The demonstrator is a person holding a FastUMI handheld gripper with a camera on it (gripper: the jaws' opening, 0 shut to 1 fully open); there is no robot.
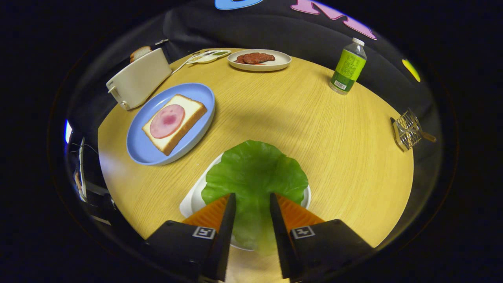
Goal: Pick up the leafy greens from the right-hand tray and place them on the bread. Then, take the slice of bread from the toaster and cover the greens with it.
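A green lettuce leaf (253, 177) lies on a white tray (191, 201) at the near side of the round wooden table. My gripper (252, 200) is low over it, open, with the near part of the leaf in the gap between its two fingers; I cannot tell whether they touch it. Beyond the fingers to the left, a blue plate (145, 151) holds a slice of bread (188, 114) topped with a round pink ham slice (167, 120). Behind that plate stands a white toaster (139, 78) with a bread slice (140, 52) sticking out of its far end.
At the far side of the table are a beige plate with reddish meat slices (259, 59) and a small white condiment dish (208, 57). A green bottle (348, 67) stands at the far right. A wire rack (408, 129) sits off the table's right edge.
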